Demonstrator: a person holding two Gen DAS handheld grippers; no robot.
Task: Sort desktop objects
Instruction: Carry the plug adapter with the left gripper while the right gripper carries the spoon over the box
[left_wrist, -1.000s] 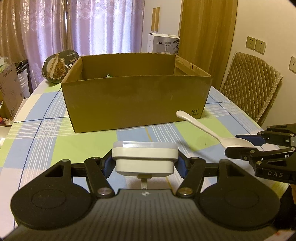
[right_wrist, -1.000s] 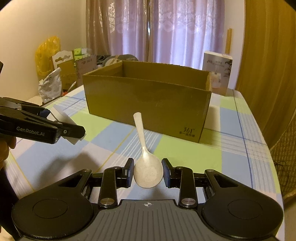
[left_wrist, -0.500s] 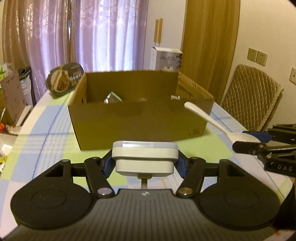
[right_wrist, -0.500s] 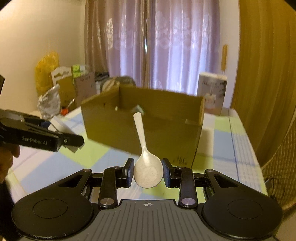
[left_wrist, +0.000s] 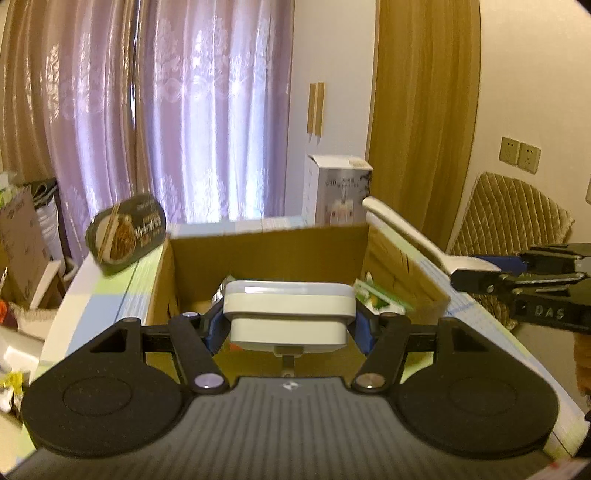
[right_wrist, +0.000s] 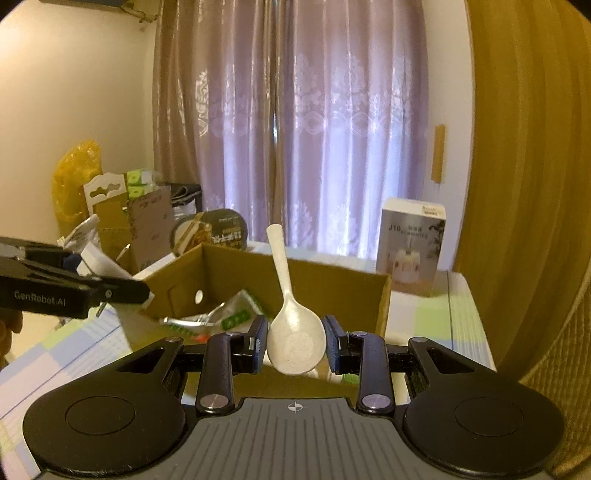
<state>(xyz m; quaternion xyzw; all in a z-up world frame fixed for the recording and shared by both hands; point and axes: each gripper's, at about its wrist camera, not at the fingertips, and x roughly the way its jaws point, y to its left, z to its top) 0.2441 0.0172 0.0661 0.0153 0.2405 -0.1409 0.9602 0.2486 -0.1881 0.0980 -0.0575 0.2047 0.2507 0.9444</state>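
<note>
Two claws hang over the near edge of an open cardboard box (left_wrist: 266, 243), each pinching one thing. Nearest in the left wrist view, the left claw (left_wrist: 290, 325) is clamped on a white plug adapter (left_wrist: 290, 310), its blue-padded fingers (left_wrist: 214, 328) pressed against the adapter's two short sides; the adapter sits level above the box's near left part. In the right wrist view, the right claw (right_wrist: 295, 341) grips a cream plastic spoon (right_wrist: 293, 336) by the bowl, with the handle pointing up and away over the box opening. From the left wrist camera that same spoon crosses the box's right wall, bowl end held between the right claw's fingers at the far right of the view.

Inside the box lie a green-and-white packet (right_wrist: 240, 314) and some shiny metal piece (right_wrist: 199, 319), too blurred to name. The box stands on a surface (right_wrist: 436, 317) covered in a blue, green and white checked cloth.

Beyond the box, a round instant-noodle bowl (left_wrist: 127, 236) leans at the far left, and a white product carton (right_wrist: 412, 245) stands upright at the far right. Purple patterned curtains (right_wrist: 325, 122) hang behind everything, and a quilted chair back (left_wrist: 509, 218) shows at the right.
</note>
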